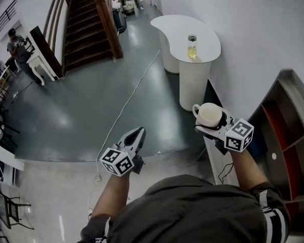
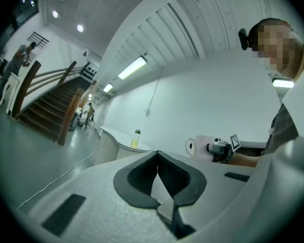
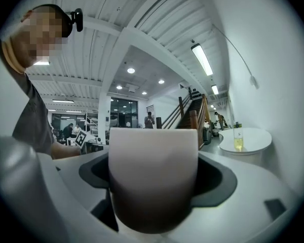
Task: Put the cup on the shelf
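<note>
Cup point(image 1: 209, 116) int.: head view only

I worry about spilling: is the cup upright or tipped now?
Upright. The cup sits rim-up between the right tongs, its handle pointing sideways; the left gripper view also shows its sides vertical.

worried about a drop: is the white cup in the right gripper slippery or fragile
The cup looks like glazed ceramic, so probably rigid and breakable if dropped. Its smooth round body could slip or twist in the right gripper.
</note>
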`<action>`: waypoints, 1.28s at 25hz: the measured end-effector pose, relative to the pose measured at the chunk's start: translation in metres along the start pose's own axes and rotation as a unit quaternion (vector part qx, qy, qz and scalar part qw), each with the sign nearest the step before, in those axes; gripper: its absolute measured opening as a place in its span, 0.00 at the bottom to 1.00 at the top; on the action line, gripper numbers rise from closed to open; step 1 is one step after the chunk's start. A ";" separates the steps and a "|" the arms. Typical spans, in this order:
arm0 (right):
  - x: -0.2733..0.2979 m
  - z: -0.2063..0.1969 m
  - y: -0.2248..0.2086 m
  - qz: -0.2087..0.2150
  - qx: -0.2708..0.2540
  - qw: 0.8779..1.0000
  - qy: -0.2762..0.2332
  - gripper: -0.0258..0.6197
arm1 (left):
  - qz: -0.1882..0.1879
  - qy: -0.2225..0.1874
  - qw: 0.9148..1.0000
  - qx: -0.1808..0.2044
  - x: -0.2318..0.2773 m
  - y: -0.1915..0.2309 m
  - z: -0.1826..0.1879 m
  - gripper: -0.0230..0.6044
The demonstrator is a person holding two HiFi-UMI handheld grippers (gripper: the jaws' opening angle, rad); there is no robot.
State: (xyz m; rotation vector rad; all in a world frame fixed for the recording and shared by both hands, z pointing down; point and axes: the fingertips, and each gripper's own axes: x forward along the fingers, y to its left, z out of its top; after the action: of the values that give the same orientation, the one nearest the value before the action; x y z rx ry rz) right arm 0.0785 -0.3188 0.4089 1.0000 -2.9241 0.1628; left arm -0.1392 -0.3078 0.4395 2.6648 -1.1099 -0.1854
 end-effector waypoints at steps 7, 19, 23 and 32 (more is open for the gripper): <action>0.039 0.005 -0.082 0.028 -0.014 0.999 0.014 0.72 | 0.024 -0.020 0.999 -0.010 0.074 0.031 0.013 0.04; 0.084 0.024 -0.095 -0.032 -0.017 0.999 -0.006 0.72 | -0.021 -0.012 0.999 0.022 0.090 0.089 0.049 0.04; 0.077 0.035 -0.111 -0.065 -0.025 0.997 -0.011 0.72 | -0.048 -0.008 0.998 0.029 0.110 0.087 0.054 0.04; 0.004 0.074 -0.170 -0.185 -0.049 0.981 -0.019 0.72 | -0.141 -0.002 0.989 0.033 0.197 0.040 0.066 0.04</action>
State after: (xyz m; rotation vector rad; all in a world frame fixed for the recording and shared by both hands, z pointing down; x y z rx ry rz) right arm 0.1784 -0.4633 0.3503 1.5150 -2.6828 -0.0150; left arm -0.0422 -0.4869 0.3826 2.8721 -0.7475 -0.2073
